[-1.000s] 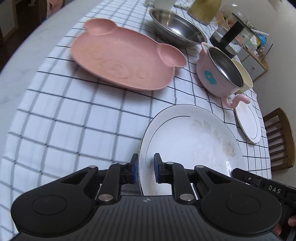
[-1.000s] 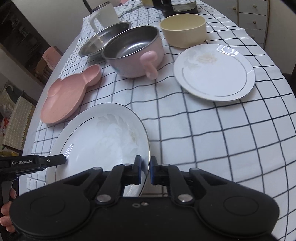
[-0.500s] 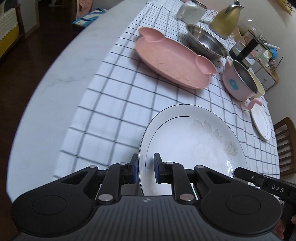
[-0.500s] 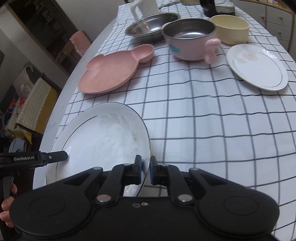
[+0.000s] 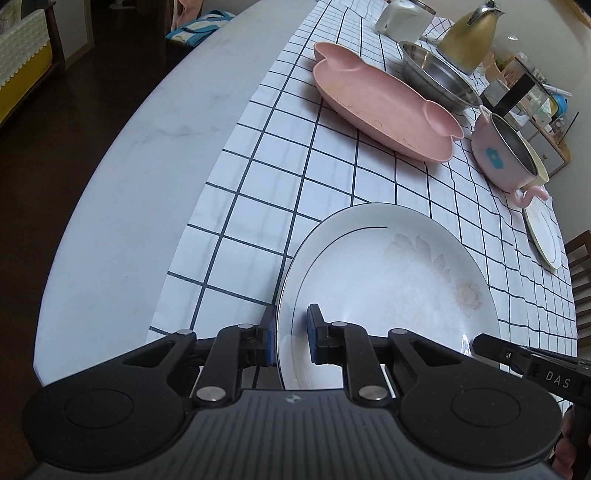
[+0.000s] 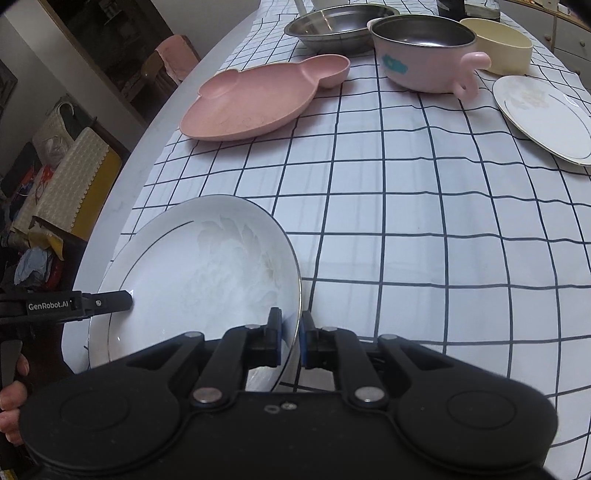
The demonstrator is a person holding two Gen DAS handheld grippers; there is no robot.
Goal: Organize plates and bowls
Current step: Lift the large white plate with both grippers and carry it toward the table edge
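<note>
A large white plate [image 5: 391, 284] [image 6: 199, 266] with a faint flower print hangs over the near end of the checked cloth, held from both sides. My left gripper [image 5: 291, 334] is shut on its left rim, and my right gripper [image 6: 290, 341] is shut on its right rim. Farther up the table lie a pink pig-shaped plate [image 5: 380, 107] [image 6: 258, 99], a steel bowl [image 5: 436, 75] [image 6: 336, 24], a pink handled bowl [image 5: 502, 155] [image 6: 424, 55], a cream bowl [image 6: 496, 44] and a small white plate [image 5: 543, 236] [image 6: 543, 114].
A gold kettle [image 5: 469, 33] and a white jug [image 5: 402, 18] stand at the far end. The table's bare marble edge [image 5: 122, 177] curves along the left, with dark floor beyond. A wooden chair [image 5: 580, 273] stands at the right side.
Both grippers carried the large plate back toward the near, left end of the table. The other dishes now look farther away, and the table edge and floor have come into view.
</note>
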